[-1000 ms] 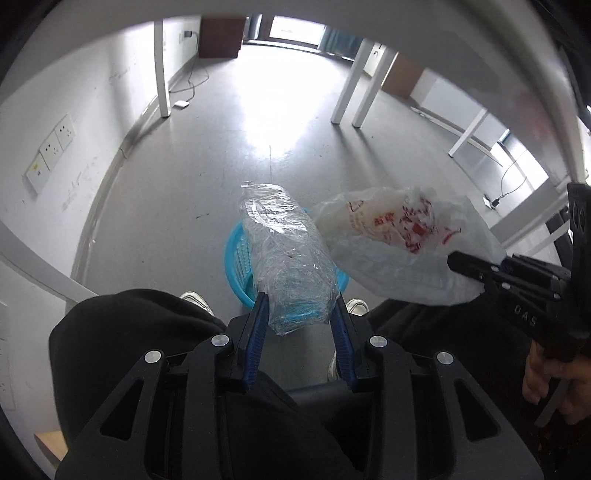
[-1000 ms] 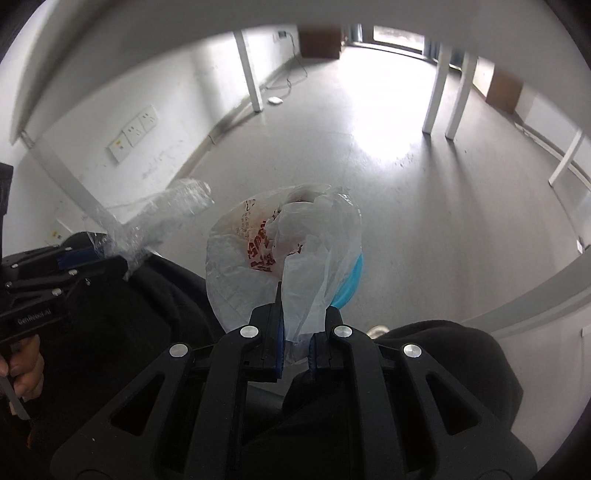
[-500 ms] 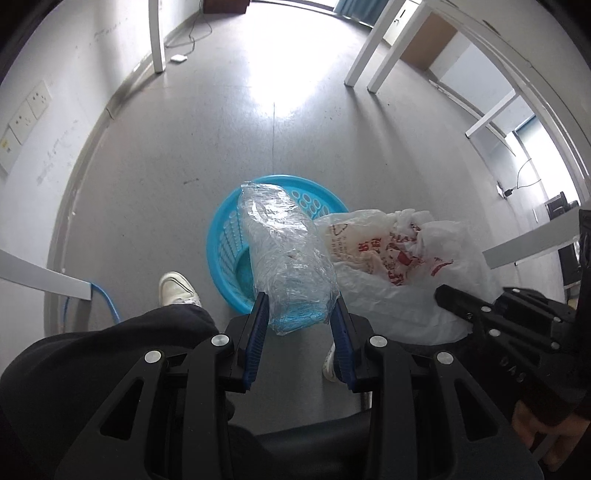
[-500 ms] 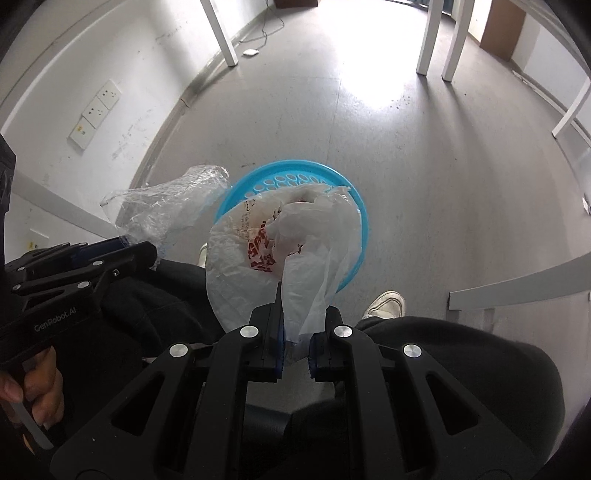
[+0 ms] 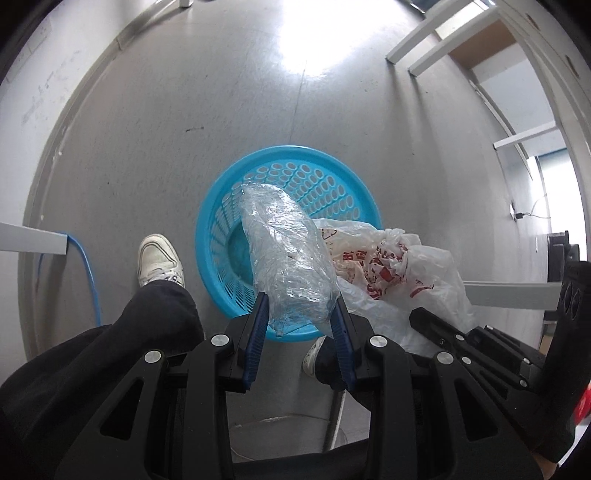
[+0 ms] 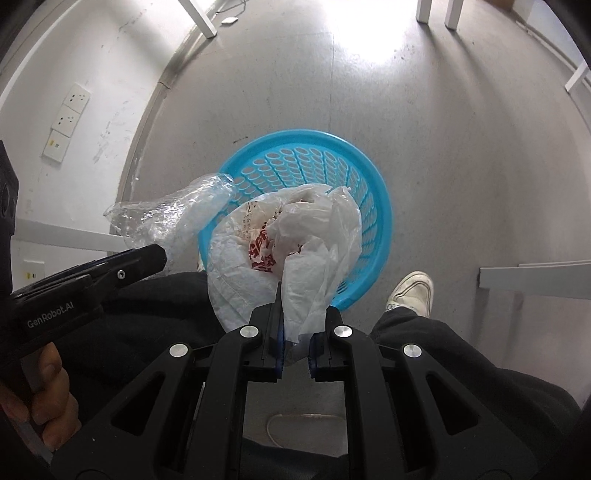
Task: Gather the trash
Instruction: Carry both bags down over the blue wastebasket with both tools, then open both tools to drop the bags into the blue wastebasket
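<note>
My left gripper [image 5: 299, 314] is shut on a crumpled clear plastic wrap [image 5: 288, 258] and holds it above the round blue perforated basket [image 5: 295, 155] on the floor. The wrap also shows in the right wrist view [image 6: 166, 218], with the left gripper [image 6: 147, 256] at the left. My right gripper [image 6: 295, 332] is shut on a white plastic bag with red print [image 6: 288, 243], held over the basket's near rim [image 6: 380, 221]. In the left wrist view the bag [image 5: 391, 266] hangs right of the wrap, with the right gripper [image 5: 421, 317] behind it.
The person's black trouser legs and white shoes [image 5: 159, 258] [image 6: 410, 291] stand at either side of the basket. White table legs [image 5: 424, 48] [image 6: 199, 14] rise at the far side. A blue cable [image 5: 86, 266] runs along the left wall. Wall sockets [image 6: 66, 122] sit on the left wall.
Both grippers have tilted down and moved over the basket, which now shows whole below the wrap and the bag. Both still grip their loads.
</note>
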The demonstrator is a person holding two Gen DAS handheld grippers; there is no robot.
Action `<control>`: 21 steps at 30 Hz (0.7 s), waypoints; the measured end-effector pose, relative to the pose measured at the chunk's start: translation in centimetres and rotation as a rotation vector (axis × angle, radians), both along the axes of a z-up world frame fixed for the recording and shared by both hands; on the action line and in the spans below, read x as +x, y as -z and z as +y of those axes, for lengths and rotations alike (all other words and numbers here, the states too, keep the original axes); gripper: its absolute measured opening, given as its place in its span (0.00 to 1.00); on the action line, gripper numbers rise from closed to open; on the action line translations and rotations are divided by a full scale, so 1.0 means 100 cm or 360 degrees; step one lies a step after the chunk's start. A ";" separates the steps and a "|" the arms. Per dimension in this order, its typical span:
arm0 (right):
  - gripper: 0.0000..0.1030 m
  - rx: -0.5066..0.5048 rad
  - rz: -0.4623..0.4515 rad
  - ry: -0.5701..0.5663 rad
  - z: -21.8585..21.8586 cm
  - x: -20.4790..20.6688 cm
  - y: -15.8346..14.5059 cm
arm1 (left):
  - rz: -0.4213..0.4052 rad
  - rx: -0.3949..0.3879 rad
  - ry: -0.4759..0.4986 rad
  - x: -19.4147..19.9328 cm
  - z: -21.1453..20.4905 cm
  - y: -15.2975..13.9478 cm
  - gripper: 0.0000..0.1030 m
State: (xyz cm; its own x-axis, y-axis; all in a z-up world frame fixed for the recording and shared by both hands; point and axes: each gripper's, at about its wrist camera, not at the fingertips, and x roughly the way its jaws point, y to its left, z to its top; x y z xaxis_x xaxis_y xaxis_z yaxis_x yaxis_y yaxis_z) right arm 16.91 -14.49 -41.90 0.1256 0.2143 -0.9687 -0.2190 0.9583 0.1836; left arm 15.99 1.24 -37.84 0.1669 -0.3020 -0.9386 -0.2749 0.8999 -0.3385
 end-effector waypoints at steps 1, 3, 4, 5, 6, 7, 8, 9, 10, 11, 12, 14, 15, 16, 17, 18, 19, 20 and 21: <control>0.08 0.0002 0.0023 0.0008 -0.001 0.004 0.005 | 0.0023 -0.0008 -0.0012 0.003 0.000 0.004 0.32; 0.08 0.0010 0.0072 0.0028 -0.002 0.013 0.014 | 0.0055 -0.0037 -0.0035 0.012 0.005 0.011 0.32; 0.08 0.0009 0.0090 0.0040 -0.003 0.018 0.019 | 0.0064 -0.0048 -0.0045 0.015 0.006 0.015 0.32; 0.08 0.0007 0.0105 0.0051 -0.003 0.022 0.023 | 0.0070 -0.0064 -0.0056 0.018 0.008 0.018 0.32; 0.08 0.0006 0.0118 0.0061 -0.004 0.026 0.025 | 0.0077 -0.0083 -0.0066 0.021 0.010 0.022 0.32; 0.08 0.0007 0.0132 0.0071 -0.004 0.030 0.029 | 0.0087 -0.0101 -0.0074 0.024 0.012 0.026 0.32; 0.08 0.0009 0.0145 0.0081 -0.005 0.034 0.032 | 0.0101 -0.0117 -0.0081 0.026 0.012 0.029 0.32; 0.08 0.0011 0.0157 0.0091 -0.007 0.036 0.035 | 0.0116 -0.0129 -0.0086 0.029 0.012 0.032 0.32; 0.08 0.0012 0.0167 0.0098 -0.008 0.039 0.037 | 0.0133 -0.0136 -0.0086 0.030 0.012 0.035 0.32; 0.08 0.0015 0.0174 0.0104 -0.010 0.041 0.039 | 0.0146 -0.0139 -0.0086 0.031 0.012 0.037 0.32; 0.08 0.0018 0.0182 0.0107 -0.011 0.043 0.040 | 0.0156 -0.0144 -0.0084 0.032 0.011 0.039 0.32; 0.08 0.0026 0.0192 0.0119 -0.013 0.045 0.043 | 0.0164 -0.0153 -0.0078 0.035 0.008 0.040 0.32; 0.08 0.0030 0.0197 0.0124 -0.013 0.046 0.044 | 0.0163 -0.0156 -0.0075 0.035 0.008 0.040 0.32; 0.09 0.0039 0.0205 0.0125 -0.014 0.047 0.044 | 0.0161 -0.0161 -0.0074 0.035 0.008 0.041 0.32; 0.10 0.0050 0.0211 0.0125 -0.016 0.047 0.045 | 0.0158 -0.0163 -0.0074 0.034 0.008 0.041 0.33; 0.11 0.0054 0.0211 0.0132 -0.016 0.047 0.045 | 0.0156 -0.0170 -0.0073 0.033 0.008 0.042 0.35; 0.18 0.0049 0.0202 0.0146 -0.018 0.048 0.045 | 0.0154 -0.0172 -0.0076 0.033 0.008 0.041 0.39; 0.25 0.0051 0.0195 0.0162 -0.021 0.048 0.044 | 0.0143 -0.0165 -0.0081 0.033 0.009 0.042 0.51; 0.33 0.0059 0.0189 0.0174 -0.022 0.048 0.043 | 0.0123 -0.0145 -0.0088 0.034 0.010 0.040 0.52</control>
State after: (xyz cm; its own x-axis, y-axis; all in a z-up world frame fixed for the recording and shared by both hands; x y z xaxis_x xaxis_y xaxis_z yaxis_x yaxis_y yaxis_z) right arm 21.76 -16.71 -46.17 0.0349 0.2414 -0.9698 -0.0886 0.9673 0.2376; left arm 19.35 2.21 -41.87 0.1136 -0.3789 -0.9184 -0.3517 0.8492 -0.3939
